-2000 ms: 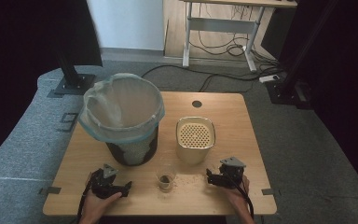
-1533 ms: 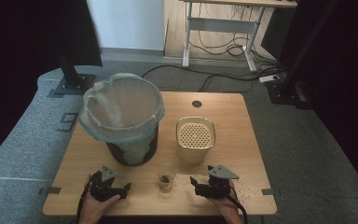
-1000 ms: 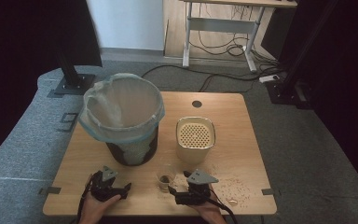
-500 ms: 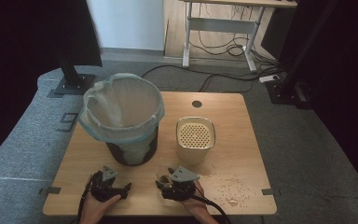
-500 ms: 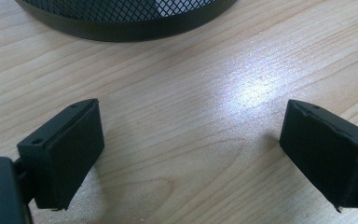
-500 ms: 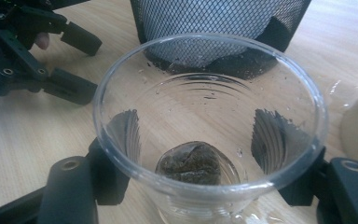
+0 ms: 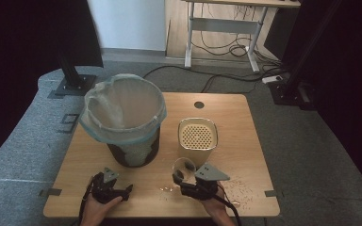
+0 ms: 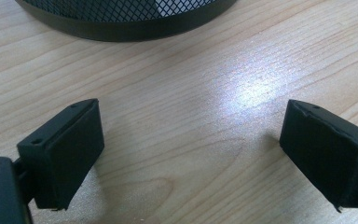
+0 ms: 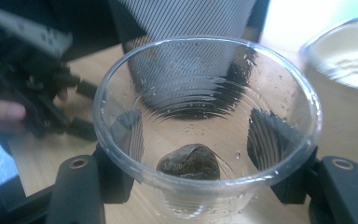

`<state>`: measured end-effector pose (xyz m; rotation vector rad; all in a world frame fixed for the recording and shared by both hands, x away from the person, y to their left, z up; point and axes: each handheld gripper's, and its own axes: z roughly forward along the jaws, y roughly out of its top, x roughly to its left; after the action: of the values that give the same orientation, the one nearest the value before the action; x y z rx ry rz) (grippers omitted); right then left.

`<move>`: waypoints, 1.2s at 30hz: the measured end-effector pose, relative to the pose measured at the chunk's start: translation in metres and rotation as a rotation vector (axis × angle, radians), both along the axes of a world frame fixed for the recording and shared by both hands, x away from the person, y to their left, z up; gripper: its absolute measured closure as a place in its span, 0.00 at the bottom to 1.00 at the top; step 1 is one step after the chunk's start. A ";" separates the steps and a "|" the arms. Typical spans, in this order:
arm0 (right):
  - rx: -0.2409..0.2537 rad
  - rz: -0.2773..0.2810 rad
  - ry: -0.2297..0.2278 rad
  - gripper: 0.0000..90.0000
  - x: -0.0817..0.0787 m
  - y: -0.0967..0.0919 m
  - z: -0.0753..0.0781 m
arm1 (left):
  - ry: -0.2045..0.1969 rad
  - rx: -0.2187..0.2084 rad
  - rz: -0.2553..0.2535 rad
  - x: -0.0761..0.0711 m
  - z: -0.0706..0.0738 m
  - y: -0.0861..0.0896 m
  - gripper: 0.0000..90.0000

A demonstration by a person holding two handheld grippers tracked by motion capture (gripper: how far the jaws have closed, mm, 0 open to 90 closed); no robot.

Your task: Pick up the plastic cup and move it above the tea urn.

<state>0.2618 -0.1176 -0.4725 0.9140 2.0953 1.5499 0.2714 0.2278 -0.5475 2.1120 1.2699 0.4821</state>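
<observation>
Right claw: clamped on a clear ribbed plastic cup, tilted near the table's front edge; dark lump at the bottom.
Left claw: wide apart, empty, over pale wood-grain table.
Bin: round black mesh, plastic liner.
Container: cream, perforated top.

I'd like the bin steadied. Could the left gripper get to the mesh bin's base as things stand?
Probably yes. The left gripper is open and empty, and bare table lies between its jaws and the mesh bin base just ahead; nothing stands in between.
</observation>
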 end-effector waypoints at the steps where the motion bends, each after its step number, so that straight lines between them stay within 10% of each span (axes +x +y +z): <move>1: 0.013 -0.011 -0.005 0.41 -0.001 -0.005 0.005 | 0.000 0.000 0.000 0.000 0.000 0.000 0.06; 18: 0.073 -0.178 -0.086 0.42 0.028 -0.074 0.082 | 0.000 0.000 -0.001 0.000 0.000 0.000 0.06; 36: 0.054 -0.263 -0.062 0.41 0.087 -0.080 0.092 | 0.000 0.000 -0.002 0.000 0.000 0.000 0.06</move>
<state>0.3492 -0.1978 -0.3801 1.0965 1.8160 1.4826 0.2711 0.2280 -0.5475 2.1138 1.2675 0.4810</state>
